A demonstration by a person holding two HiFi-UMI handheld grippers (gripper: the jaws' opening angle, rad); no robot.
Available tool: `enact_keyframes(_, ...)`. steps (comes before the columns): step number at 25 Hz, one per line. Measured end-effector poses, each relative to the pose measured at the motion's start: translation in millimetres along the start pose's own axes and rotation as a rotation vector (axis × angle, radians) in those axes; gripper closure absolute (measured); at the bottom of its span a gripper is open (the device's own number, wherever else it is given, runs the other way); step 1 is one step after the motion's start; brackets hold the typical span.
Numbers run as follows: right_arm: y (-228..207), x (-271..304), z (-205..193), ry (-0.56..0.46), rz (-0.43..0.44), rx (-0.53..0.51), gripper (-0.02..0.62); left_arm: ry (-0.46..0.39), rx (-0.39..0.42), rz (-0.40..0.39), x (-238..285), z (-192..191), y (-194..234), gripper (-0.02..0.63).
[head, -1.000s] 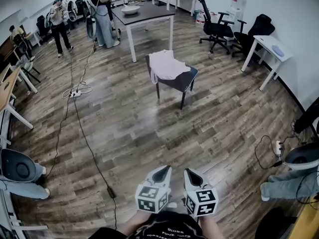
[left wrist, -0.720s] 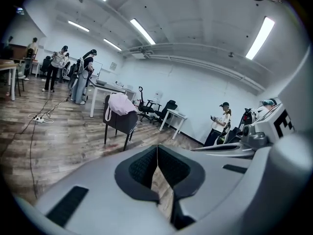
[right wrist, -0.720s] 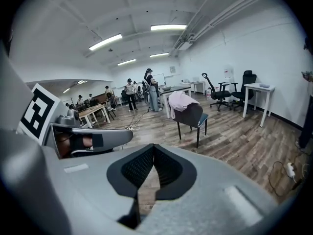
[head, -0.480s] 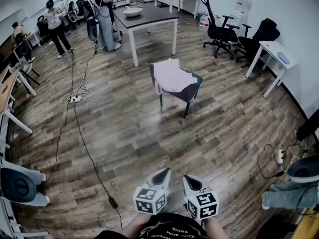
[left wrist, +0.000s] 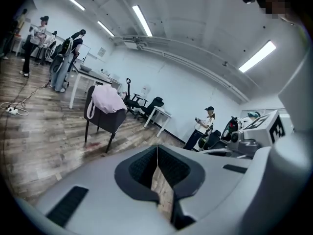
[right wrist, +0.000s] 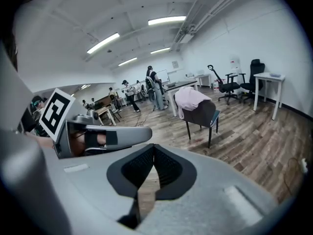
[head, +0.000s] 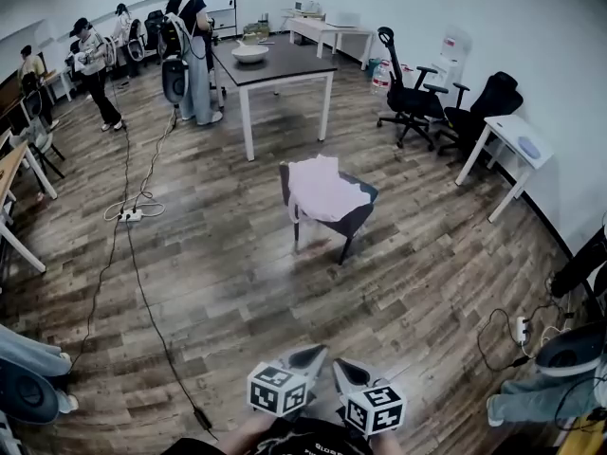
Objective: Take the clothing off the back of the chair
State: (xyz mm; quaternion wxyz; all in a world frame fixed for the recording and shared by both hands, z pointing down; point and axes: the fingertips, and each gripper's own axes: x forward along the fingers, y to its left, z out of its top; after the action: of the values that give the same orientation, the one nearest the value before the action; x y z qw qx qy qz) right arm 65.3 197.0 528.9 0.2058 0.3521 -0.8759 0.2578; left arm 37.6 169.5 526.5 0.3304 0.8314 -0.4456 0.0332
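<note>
A pale pink garment [head: 321,186] is draped over the back and seat of a dark chair [head: 346,220] in the middle of the wooden floor. The same garment [left wrist: 106,98] [right wrist: 190,98] and chair [left wrist: 105,120] [right wrist: 204,114] show in both gripper views, some way ahead. My left gripper [head: 308,355] and right gripper [head: 343,367] sit side by side at the bottom of the head view, well short of the chair. Both are shut with nothing between the jaws.
A dark-topped table [head: 275,63] holding a white bowl [head: 249,53] stands beyond the chair. Black office chairs [head: 411,102] and a white desk [head: 512,146] line the right wall. A cable [head: 142,282] with a power strip [head: 128,215] runs across the floor at left. Several people [head: 190,45] stand at the far left.
The chair with the garment has come closer and nearer the centre of the head view. Both grippers have moved forward together and sit lower in the frame.
</note>
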Motion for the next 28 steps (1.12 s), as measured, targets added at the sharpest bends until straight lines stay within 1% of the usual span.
enact_keyframes(2, -8, 3, 9, -0.019, -0.018, 0.030, 0.591, 0.000, 0.013, 0.009, 0, 6, 6, 0.597)
enact_keyframes(3, -11, 4, 11, -0.020, -0.026, 0.030, 0.591, 0.006, 0.017, 0.016, 1, 6, 9, 0.597)
enact_keyframes(6, -15, 9, 12, 0.008, -0.040, -0.020, 0.591, 0.025, 0.006, 0.029, 2, 3, 17, 0.597)
enact_keyframes(8, -10, 12, 9, 0.024, -0.019, -0.027, 0.591, 0.029, 0.001, 0.035, 1, 3, 20, 0.597)
enact_keyframes(12, 1, 18, 9, 0.022, 0.034, 0.015, 0.591, 0.020, -0.002, 0.060, -5, 6, 30, 0.597)
enact_keyframes(15, 5, 24, 10, 0.024, 0.067, -0.014, 0.591, -0.010, -0.027, 0.092, -8, 12, 42, 0.597)
enact_keyframes(20, -1, 37, 16, 0.027, 0.098, -0.025, 0.591, -0.025, -0.034, 0.147, -9, 16, 55, 0.597)
enact_keyframes(23, -7, 47, 25, 0.021, 0.107, -0.018, 0.591, -0.030, -0.035, 0.176, -9, 21, 65, 0.597)
enact_keyframes(28, -18, 60, 50, -0.035, 0.121, -0.007, 0.591, -0.062, -0.052, 0.224, -5, 36, 83, 0.597)
